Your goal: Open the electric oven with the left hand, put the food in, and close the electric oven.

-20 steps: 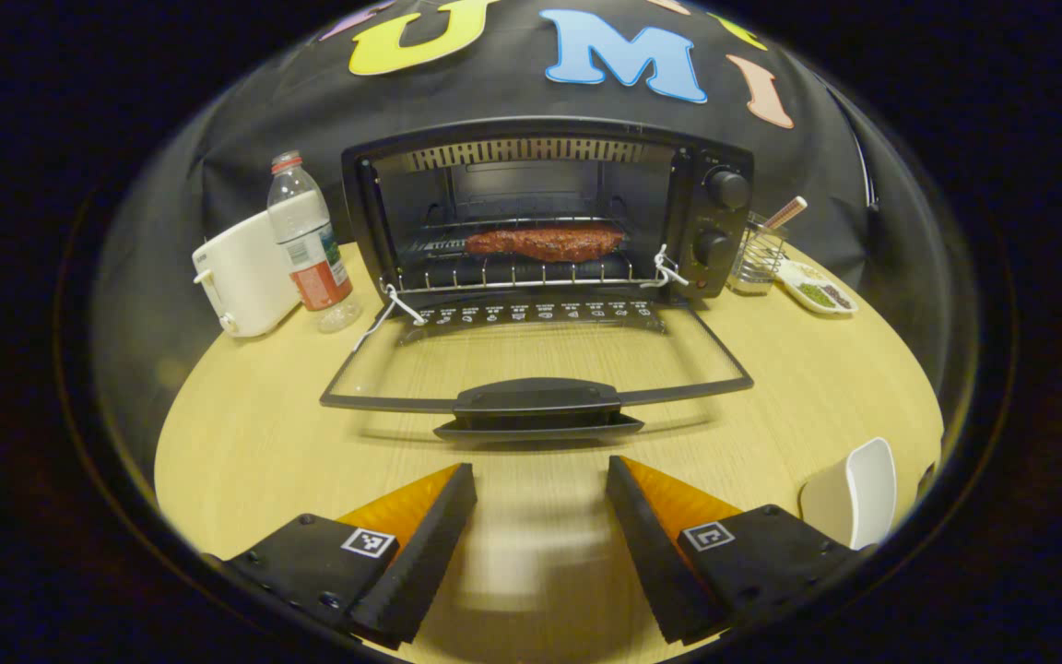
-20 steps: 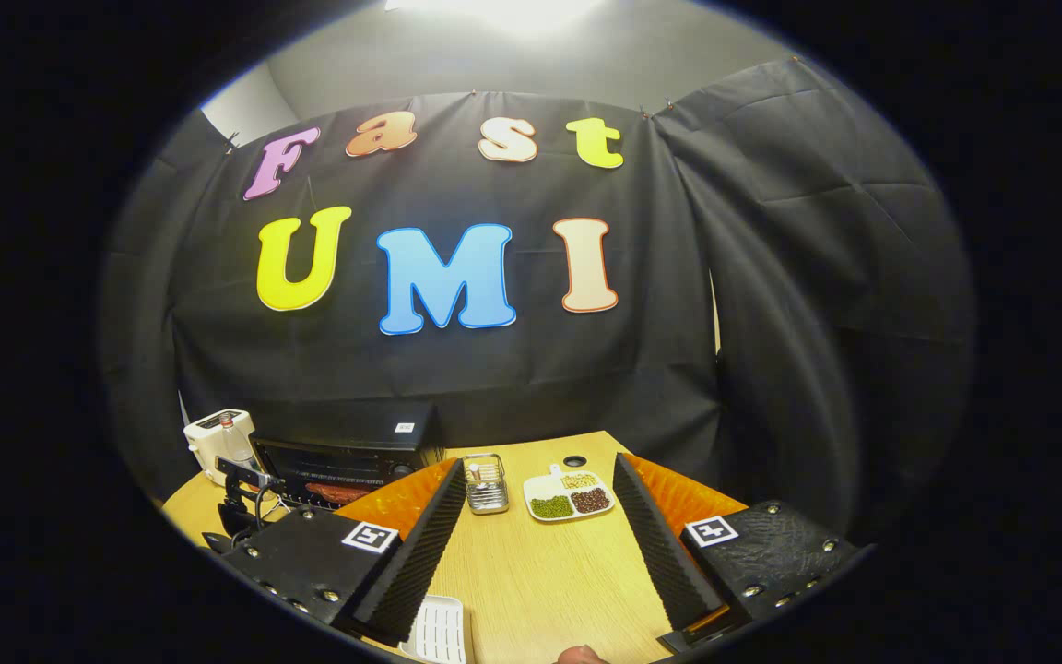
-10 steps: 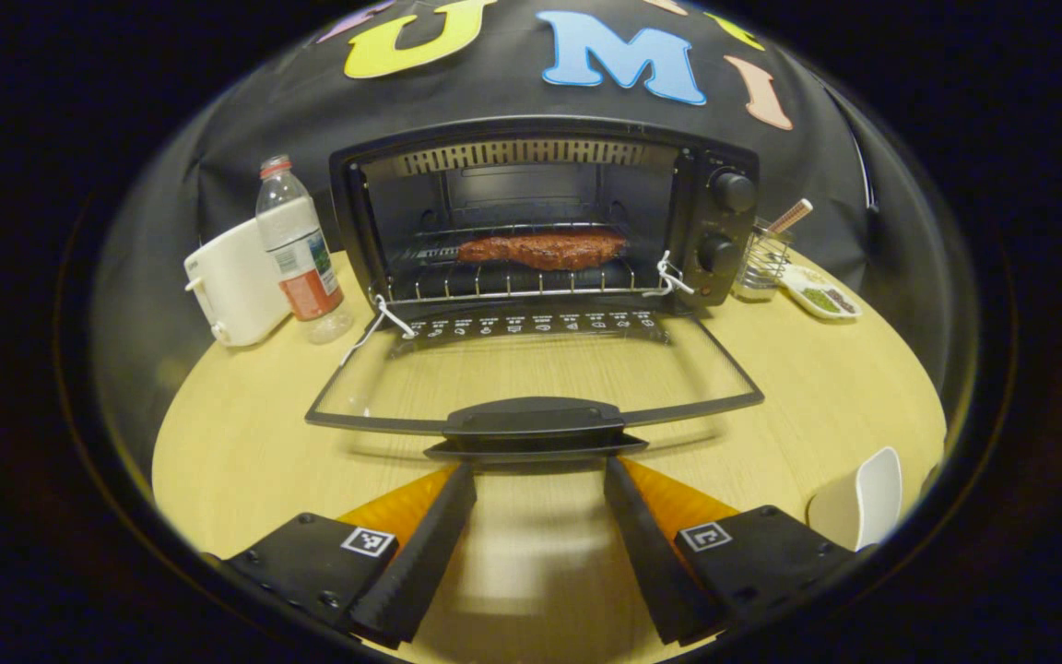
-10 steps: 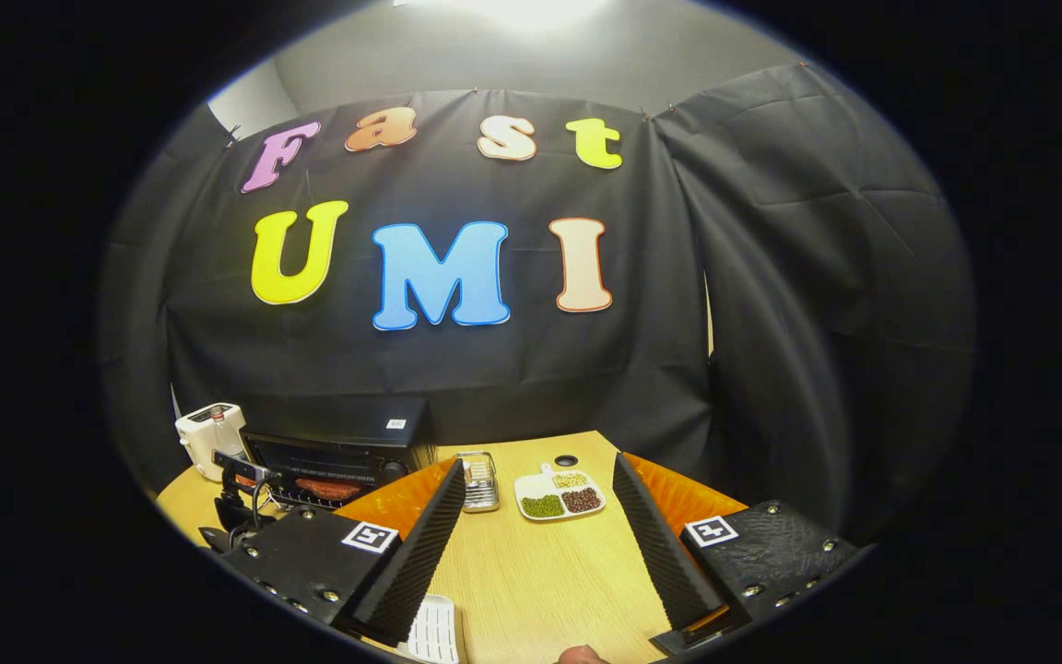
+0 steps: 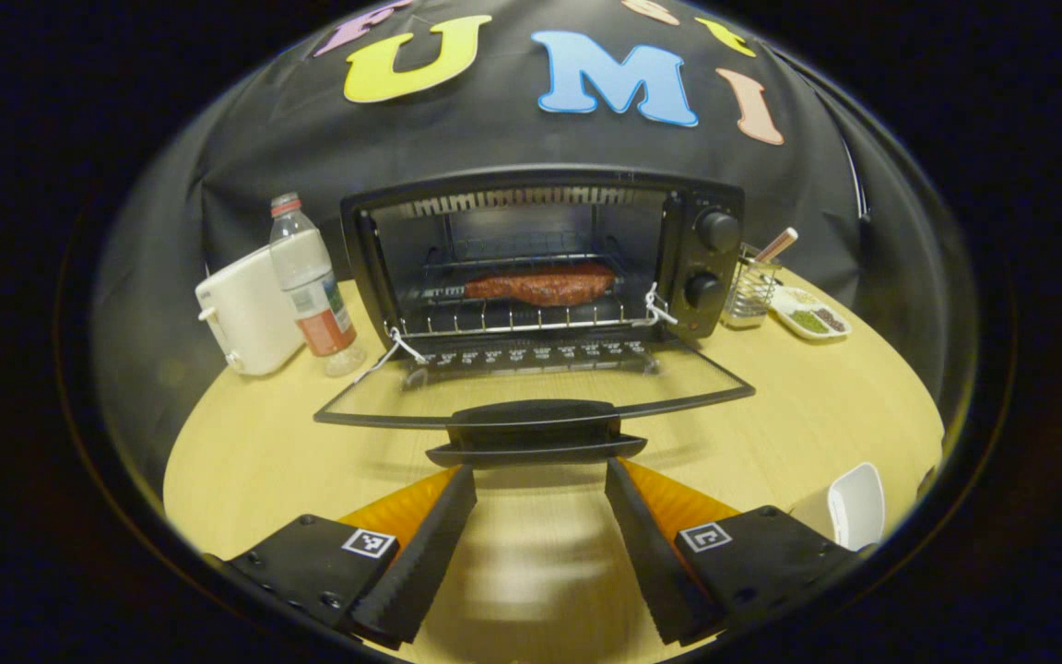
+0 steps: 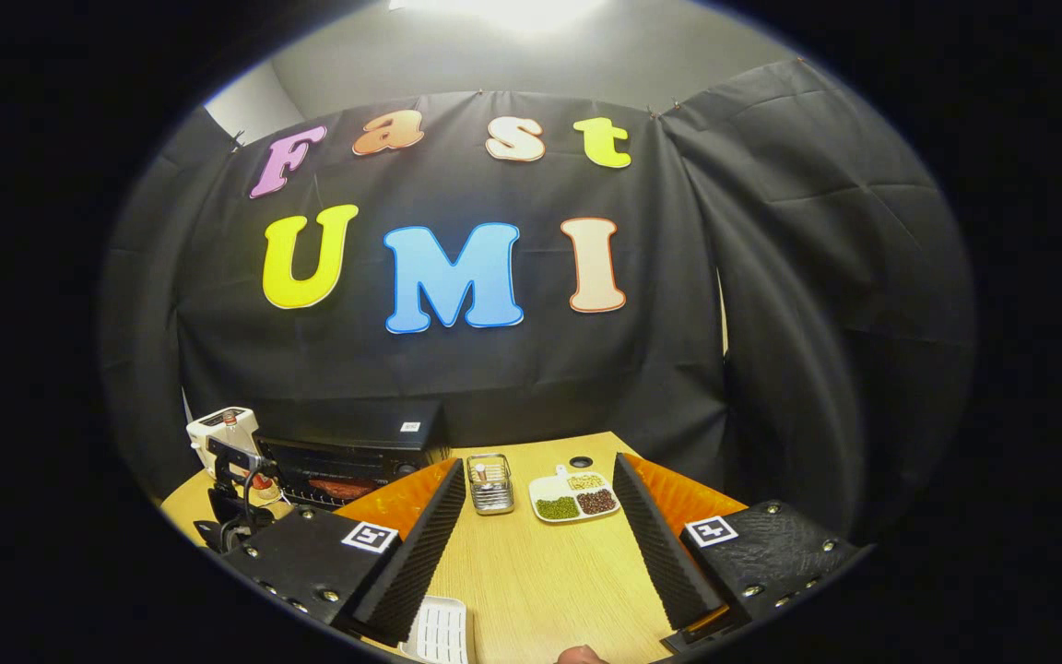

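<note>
The right gripper [image 6: 540, 544] hovers with fingers spread over a light wooden table [image 6: 540, 581]. Ahead between its fingers stand a wire basket [image 6: 490, 483] and a divided dish of beans [image 6: 575, 498]; the electric oven [image 6: 347, 456], food [image 6: 343, 485] inside, sits far left.

Each hand-held gripper [image 5: 538, 480] has black screw-studded blocks with square coded tags and ridged wedge fingers.
</note>
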Tool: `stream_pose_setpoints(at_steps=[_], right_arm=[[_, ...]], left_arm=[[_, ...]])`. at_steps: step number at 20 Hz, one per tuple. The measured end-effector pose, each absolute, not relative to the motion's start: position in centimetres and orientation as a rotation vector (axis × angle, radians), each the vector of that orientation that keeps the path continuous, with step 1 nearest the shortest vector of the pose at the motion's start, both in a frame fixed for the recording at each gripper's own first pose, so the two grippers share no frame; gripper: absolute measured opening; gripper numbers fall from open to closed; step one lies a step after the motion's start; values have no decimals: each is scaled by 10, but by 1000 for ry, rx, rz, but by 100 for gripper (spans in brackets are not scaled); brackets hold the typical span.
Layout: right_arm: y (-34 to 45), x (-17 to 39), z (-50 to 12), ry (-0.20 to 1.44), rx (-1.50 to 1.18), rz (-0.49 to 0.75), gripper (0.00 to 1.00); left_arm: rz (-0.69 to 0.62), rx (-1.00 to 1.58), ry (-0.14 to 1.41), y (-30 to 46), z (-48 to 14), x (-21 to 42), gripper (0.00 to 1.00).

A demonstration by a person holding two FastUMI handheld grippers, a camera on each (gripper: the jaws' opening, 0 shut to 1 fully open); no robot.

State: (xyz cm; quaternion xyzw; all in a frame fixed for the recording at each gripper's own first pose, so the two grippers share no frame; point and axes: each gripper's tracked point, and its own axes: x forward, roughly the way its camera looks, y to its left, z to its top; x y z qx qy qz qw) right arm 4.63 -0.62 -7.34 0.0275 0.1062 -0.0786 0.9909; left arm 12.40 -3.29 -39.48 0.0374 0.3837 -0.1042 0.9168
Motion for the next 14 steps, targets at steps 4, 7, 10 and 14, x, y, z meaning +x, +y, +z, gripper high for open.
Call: stream_pose_setpoints(at_steps=[4,7,10,14], right_arm=[[-2,49,-76,220,70,-143,98],[-3,49,-75,215,68,-144,98],[-5,48,-76,221,71,-150,98],[-10,47,-78,227,78,-166,98]], left_arm=[[-214,67,746,-34,-370,142,96],[-213,61,700,-35,-352,155,96],[-207,38,665,-35,-337,172,96],[-211,53,582,-40,-311,205,100]])
